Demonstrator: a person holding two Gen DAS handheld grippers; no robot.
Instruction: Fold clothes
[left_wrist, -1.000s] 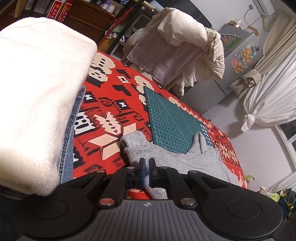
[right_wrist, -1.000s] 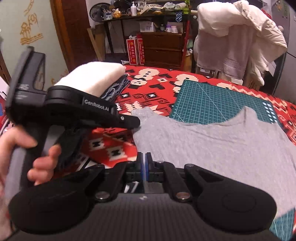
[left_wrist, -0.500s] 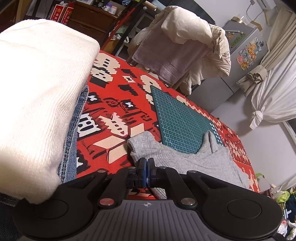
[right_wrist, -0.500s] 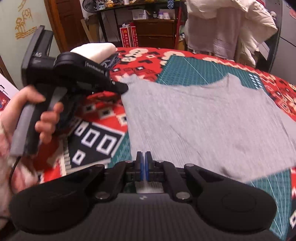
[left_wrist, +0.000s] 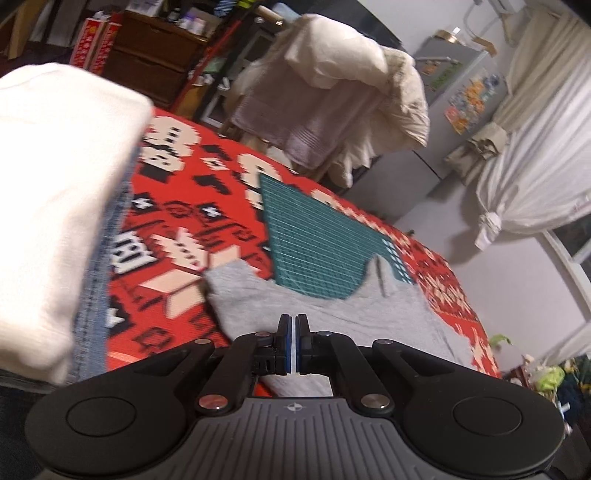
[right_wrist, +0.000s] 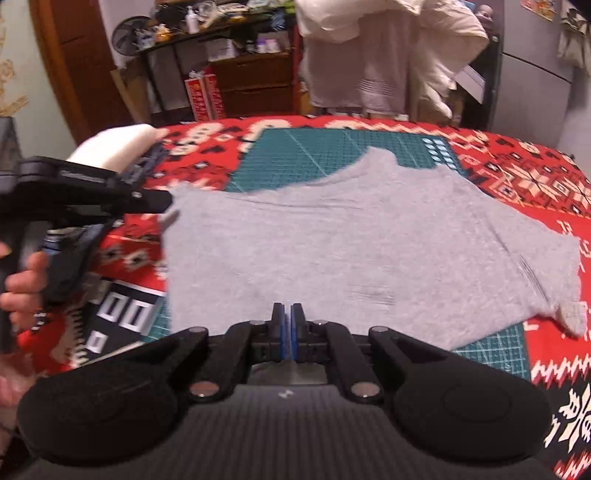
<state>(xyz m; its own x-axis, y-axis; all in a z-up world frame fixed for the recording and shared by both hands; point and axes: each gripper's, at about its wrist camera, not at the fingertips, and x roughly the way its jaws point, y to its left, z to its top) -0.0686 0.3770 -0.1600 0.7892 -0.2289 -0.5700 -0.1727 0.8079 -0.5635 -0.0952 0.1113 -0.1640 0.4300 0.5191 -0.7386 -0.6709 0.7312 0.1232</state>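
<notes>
Grey shirt (right_wrist: 332, 254) lay spread across the centre of the right wrist frame, long axis left to right, over the green cutting mat (right_wrist: 332, 155) and red patterned cloth (right_wrist: 517, 173). Right gripper (right_wrist: 287, 332) was closed on its near hem; left gripper (left_wrist: 294, 343) was closed on the left edge — each apparently pinching fabric. Folded white stack (left_wrist: 55, 192) sat upper left, clear of the shirt.

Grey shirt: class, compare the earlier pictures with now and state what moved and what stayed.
Both grippers, left and right, pulled the grey shirt toward the near edge, spreading it flatter over the green mat; more shirt now shows. Both stayed shut on the shirt. The white towel on its stack stayed put.
</notes>
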